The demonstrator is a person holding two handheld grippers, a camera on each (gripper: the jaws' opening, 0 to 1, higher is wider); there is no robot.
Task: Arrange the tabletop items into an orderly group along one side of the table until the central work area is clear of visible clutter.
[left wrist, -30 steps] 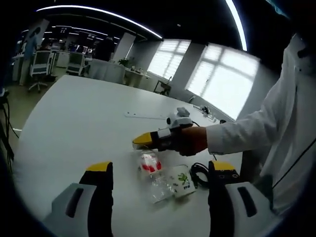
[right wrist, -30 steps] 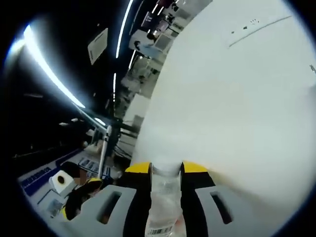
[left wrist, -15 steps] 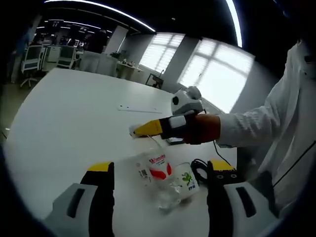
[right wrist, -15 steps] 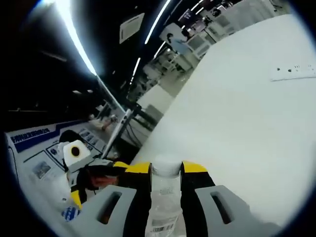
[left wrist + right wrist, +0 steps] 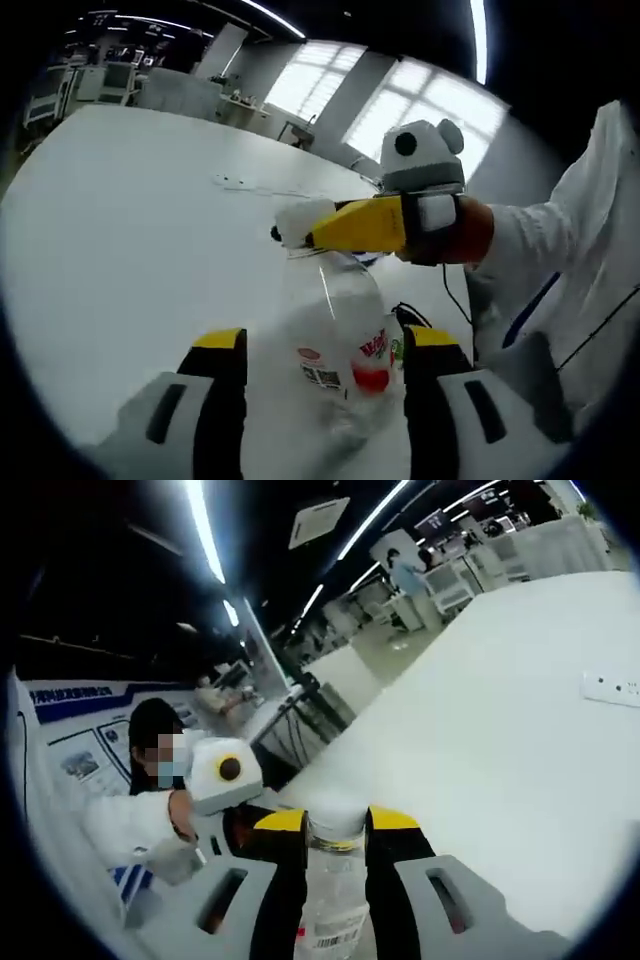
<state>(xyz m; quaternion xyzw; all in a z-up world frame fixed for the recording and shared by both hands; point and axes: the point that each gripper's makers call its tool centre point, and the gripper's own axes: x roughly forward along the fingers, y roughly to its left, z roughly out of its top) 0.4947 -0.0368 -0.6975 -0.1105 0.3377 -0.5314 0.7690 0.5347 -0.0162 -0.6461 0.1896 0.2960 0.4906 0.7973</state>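
The right claw grips a clear bottle by its neck at frame centre above the white table; the left claw stands open below.

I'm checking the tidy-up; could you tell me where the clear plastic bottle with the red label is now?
The clear plastic bottle is clamped near its white cap by the right gripper, hanging above the white table between the left gripper's jaws.

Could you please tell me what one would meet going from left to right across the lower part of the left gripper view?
White table → left gripper's left jaw → clear plastic bottle with a red label → left gripper's right jaw → person's white sleeve.
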